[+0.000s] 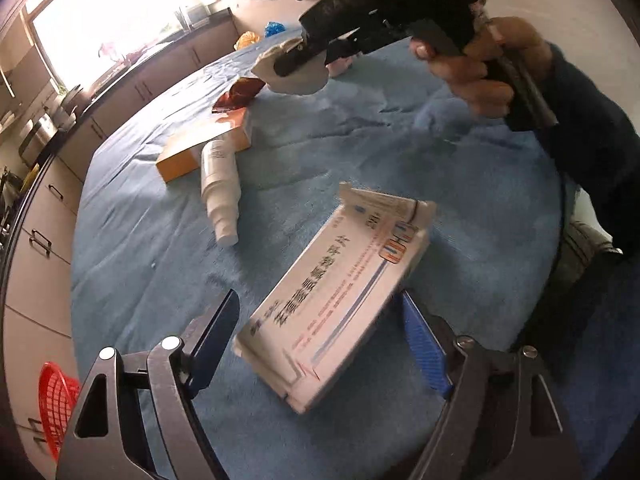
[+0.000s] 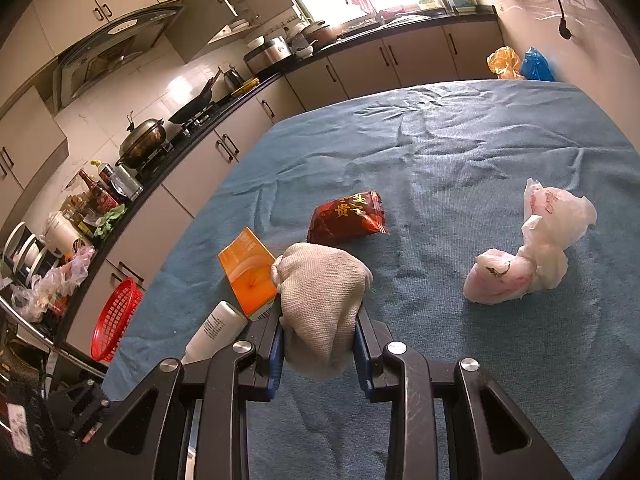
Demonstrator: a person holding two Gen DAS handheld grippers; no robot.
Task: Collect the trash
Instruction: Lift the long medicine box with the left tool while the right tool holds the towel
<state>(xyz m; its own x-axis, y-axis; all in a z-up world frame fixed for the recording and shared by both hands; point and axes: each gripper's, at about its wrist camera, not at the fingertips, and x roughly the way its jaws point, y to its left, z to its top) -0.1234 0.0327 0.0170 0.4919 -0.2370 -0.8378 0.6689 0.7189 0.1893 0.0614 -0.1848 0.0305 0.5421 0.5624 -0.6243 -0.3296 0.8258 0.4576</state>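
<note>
Grippers busy on both sides! The right gripper (image 2: 320, 344) is clamped on a crumpled beige knitted cloth (image 2: 320, 300), lifted above the blue towel-covered table (image 2: 480, 152); soft and light, it bunches, so mid-wad is the sensible hold. The left gripper (image 1: 320, 340) gapes wide around a white cardboard medicine box (image 1: 332, 300) lying near it on the table: probably light, stiff, crushable, best squeezed across its long sides. Beyond the box: white plastic bottle (image 1: 220, 192), orange carton (image 1: 200, 144).
</note>
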